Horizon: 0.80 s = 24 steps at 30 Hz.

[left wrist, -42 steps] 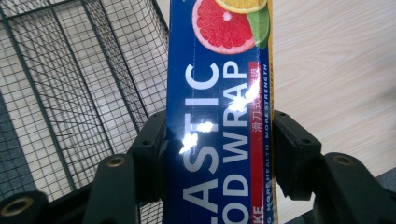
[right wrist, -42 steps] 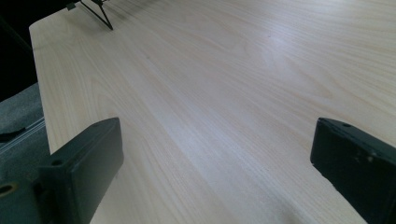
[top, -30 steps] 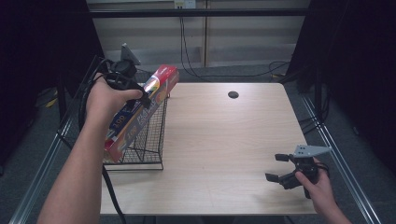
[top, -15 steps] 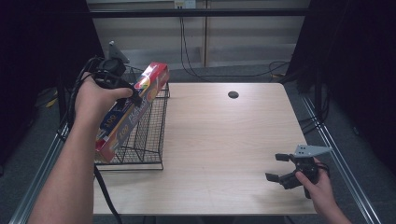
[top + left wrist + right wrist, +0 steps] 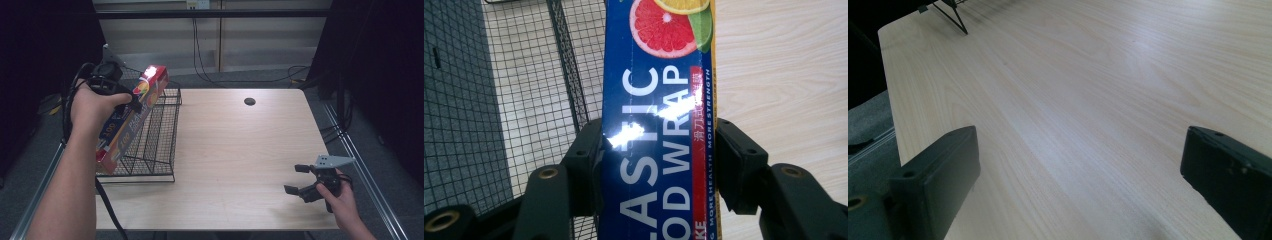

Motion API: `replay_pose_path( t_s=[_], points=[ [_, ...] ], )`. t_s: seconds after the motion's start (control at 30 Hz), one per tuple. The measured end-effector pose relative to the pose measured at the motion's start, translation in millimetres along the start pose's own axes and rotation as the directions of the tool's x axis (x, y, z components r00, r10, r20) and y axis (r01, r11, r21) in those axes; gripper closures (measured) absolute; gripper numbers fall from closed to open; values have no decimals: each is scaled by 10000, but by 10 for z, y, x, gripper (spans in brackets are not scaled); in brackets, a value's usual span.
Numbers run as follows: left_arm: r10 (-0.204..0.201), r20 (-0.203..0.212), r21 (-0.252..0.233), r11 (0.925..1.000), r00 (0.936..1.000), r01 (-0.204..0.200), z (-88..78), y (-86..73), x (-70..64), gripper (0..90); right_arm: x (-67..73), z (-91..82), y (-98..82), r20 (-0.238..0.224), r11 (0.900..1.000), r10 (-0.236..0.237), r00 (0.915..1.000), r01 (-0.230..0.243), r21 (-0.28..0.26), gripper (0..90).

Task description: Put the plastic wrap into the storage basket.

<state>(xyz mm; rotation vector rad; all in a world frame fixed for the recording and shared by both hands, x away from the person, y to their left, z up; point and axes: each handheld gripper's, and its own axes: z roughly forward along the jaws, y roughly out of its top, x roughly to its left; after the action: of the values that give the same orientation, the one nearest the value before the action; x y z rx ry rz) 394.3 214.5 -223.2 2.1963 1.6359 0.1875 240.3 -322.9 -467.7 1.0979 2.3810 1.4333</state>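
Left claw pinches the long blue-and-red plastic wrap box mid-length, tilted above the black wire rack at the surface's left edge. Advice: keep the box parallel to the rack's wires, lower slowly. Right claw spread, idle near the surface's front right corner.

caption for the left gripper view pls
Left gripper clamps a blue plastic wrap box over a black wire rack.
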Motion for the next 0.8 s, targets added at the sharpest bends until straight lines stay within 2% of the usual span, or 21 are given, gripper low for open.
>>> replay_pose_path(
  t_s=[0.3,0.43,0.8],
  points=[
    [-477,-332,-62,9989,9983,475,-3,-29,112,450,-2,-2,-1,21,10000,-9,10000,9,-20,25],
    [-679,-326,-133,9976,9972,675,-10,-42,150,450,2,5,-2,-8,10000,-22,10000,22,43,26],
    [-1224,-639,-314,9922,9904,1206,-9,-78,257,450,2,12,-4,-24,10000,-6,10000,6,59,26]
  ],
)
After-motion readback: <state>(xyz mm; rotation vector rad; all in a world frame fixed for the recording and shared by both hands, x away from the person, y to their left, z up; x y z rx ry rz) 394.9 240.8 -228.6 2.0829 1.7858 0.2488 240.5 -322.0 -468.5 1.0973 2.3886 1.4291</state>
